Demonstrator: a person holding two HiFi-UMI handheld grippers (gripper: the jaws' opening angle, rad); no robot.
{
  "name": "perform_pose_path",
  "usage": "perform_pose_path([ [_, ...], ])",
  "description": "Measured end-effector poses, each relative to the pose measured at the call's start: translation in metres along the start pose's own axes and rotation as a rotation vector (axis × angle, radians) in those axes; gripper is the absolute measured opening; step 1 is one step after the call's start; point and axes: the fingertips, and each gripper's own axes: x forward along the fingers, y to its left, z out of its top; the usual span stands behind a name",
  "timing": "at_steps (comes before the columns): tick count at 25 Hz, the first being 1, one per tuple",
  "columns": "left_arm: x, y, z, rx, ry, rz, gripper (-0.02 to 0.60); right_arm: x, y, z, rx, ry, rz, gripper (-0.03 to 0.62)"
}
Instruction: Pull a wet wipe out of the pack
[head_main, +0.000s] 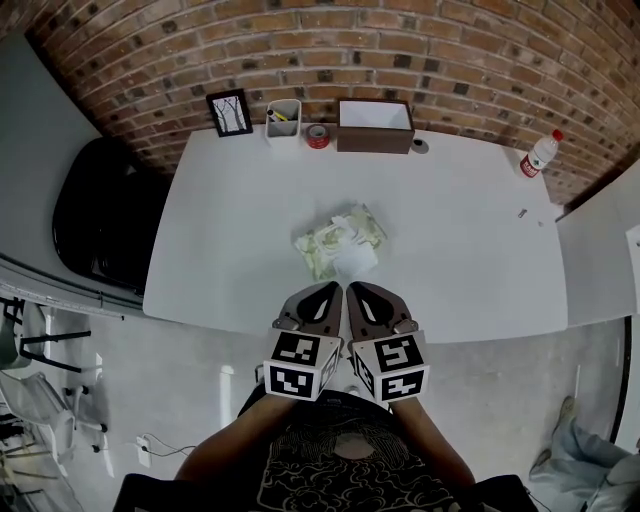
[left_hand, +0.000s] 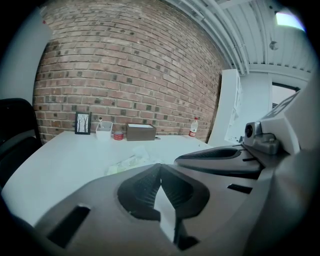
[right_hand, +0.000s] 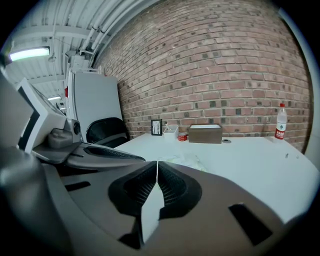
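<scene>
My left gripper (head_main: 333, 290) and right gripper (head_main: 354, 290) sat side by side at the near edge of the table (head_main: 470, 250), wipe pack (head_main: 340, 245) lay just beyond, box (head_main: 375, 126) behind it, bottle (head_main: 540, 154) far right.

Office-like room; brick wall (head_main: 400, 50); white desk (head_main: 470, 230); black chair (head_main: 100, 215); pen cup (head_main: 283, 122); framed picture (head_main: 229, 113)
</scene>
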Motion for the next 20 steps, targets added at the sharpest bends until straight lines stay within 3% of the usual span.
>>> perform_pose_path([
  [20, 0.051, 0.056, 0.008, 0.000, 0.045, -0.041, 0.012, 0.074, -0.028, 0.005, -0.024, 0.101, -0.104, 0.020],
])
